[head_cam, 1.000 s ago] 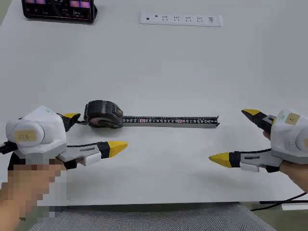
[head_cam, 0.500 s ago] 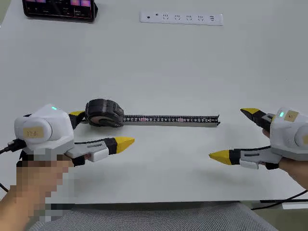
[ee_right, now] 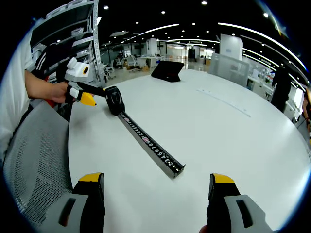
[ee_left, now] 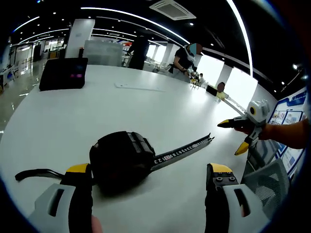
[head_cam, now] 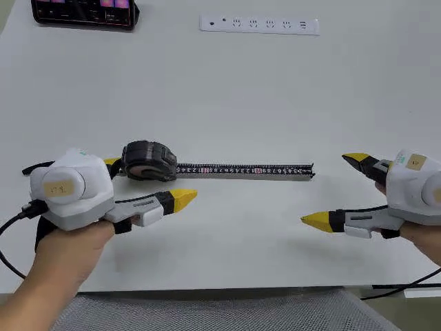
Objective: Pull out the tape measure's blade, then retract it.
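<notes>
Left tool (head_cam: 148, 180) spread wide around tape measure (head_cam: 146, 161), right tool (head_cam: 331, 189) spread wide, empty

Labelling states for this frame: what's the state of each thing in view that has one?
tape measure: resting on the table, ungripped
blade: pulled out, lying flat
left tool: open, jaws either side of the tape measure
right tool: open, empty, short of the blade's end
tablet: screen lit
power strip: nothing plugged in
</notes>
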